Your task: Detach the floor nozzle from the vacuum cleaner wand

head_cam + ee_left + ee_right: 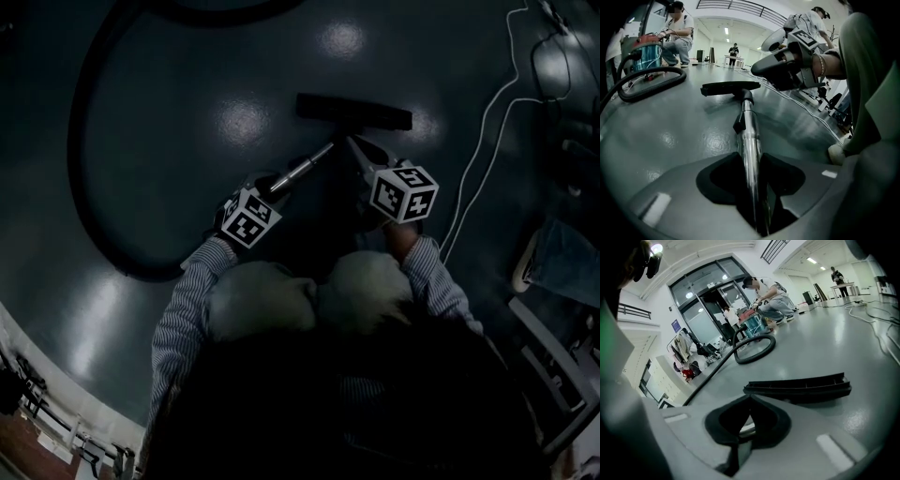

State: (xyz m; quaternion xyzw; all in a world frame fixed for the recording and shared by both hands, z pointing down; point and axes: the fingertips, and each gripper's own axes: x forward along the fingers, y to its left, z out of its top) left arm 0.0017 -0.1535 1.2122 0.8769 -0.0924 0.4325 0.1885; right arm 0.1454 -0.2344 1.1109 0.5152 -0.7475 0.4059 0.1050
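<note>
Nearest: clamped tight in left hand-held gripper, polished metal wand. Stiff, slick tube; liable to twist in grip. Beyond, hovering over wand's far end: right hand-held gripper, tips together, nothing held. Farther on, attached at wand tip, lying flat: floor nozzle. Probably light, rigid plastic, wide bar. Best hold judged: narrow neck beside joint, not bar ends. Pull along wand axis, slight twist. Farthest: corrugated hose looping toward vacuum canister.
</note>
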